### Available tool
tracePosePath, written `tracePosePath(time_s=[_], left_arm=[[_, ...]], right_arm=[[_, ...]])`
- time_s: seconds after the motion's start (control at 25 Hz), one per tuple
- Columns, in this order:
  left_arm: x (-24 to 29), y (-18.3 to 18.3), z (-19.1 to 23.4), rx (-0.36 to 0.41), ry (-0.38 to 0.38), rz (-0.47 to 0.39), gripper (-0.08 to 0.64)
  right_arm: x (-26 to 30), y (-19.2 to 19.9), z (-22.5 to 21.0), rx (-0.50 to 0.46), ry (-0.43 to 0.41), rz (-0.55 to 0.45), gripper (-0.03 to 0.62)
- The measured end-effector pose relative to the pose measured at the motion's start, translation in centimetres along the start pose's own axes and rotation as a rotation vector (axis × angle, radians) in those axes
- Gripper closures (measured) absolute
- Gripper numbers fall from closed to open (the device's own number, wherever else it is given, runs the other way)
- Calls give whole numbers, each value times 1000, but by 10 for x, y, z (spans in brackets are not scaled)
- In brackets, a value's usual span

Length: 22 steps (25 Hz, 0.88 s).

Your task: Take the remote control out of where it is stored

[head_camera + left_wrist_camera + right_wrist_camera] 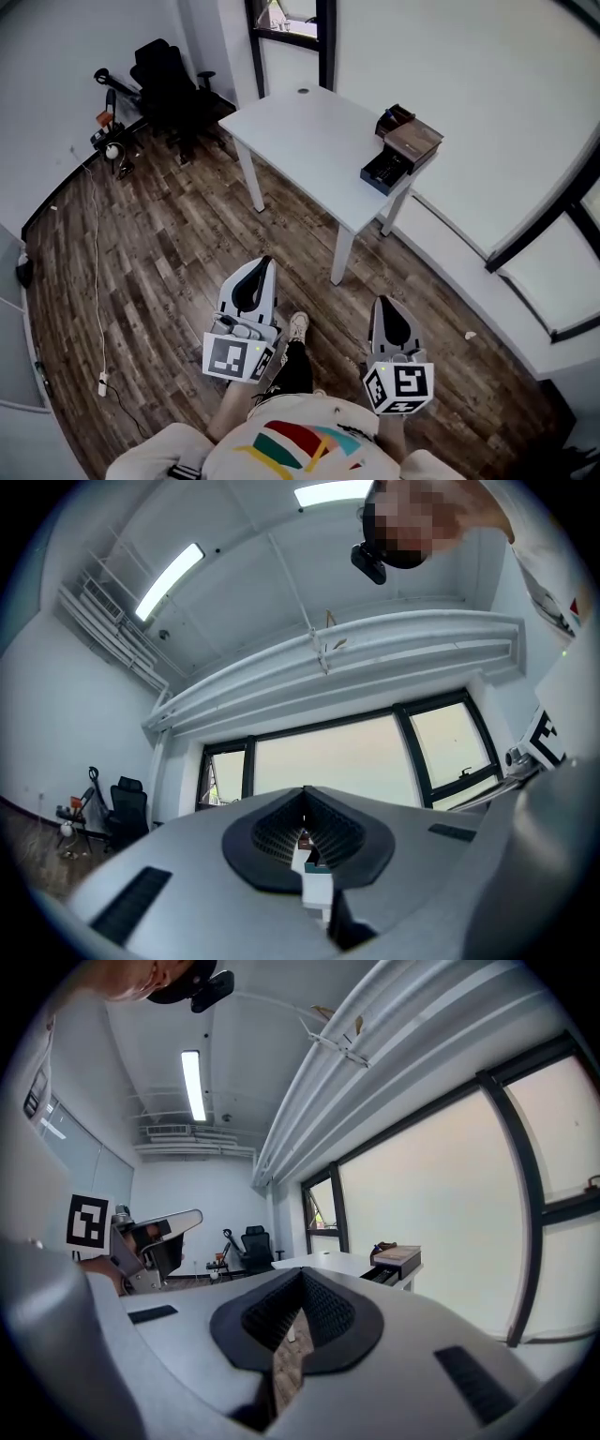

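Head view: we hold the left gripper (261, 272) and right gripper (384, 311) low, well apart from the table (300, 131). The remote presumably lies in the box's (414, 141) open drawer (384, 172), though we cannot make it out.

Left gripper view: jaws pressed together, empty.

Right gripper view: the same.

We judge the remote light, stiff and slick, so we should pinch its long sides.

drawer (385, 172): contents were too small to tell
person (281, 445): torso was cut off at bottom edge
window (289, 26): top was cut off, head view

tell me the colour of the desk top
White; the desk shows best in the head view.
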<state>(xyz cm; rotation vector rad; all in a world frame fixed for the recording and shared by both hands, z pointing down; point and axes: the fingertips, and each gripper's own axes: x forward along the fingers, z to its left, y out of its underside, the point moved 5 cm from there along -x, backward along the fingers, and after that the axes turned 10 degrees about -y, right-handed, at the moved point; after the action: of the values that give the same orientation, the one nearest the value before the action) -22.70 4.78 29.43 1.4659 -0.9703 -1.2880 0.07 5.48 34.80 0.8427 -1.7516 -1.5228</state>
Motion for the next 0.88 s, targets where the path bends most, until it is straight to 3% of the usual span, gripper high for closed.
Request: tracePosePath(time_s=[0.12, 0.32, 0.68, 0.88], left_arm=[[40, 9, 10, -20, 16, -14, 554], [120, 37, 26, 39, 57, 25, 554], [258, 49, 58, -43, 175, 26, 554], [323, 66, 67, -14, 223, 43, 554]], right_arm=[[31, -12, -14, -37, 0, -9, 591], [97, -28, -45, -64, 38, -28, 591], [211, -67, -93, -64, 136, -14, 591], [253, -67, -111, -58, 155, -23, 591]])
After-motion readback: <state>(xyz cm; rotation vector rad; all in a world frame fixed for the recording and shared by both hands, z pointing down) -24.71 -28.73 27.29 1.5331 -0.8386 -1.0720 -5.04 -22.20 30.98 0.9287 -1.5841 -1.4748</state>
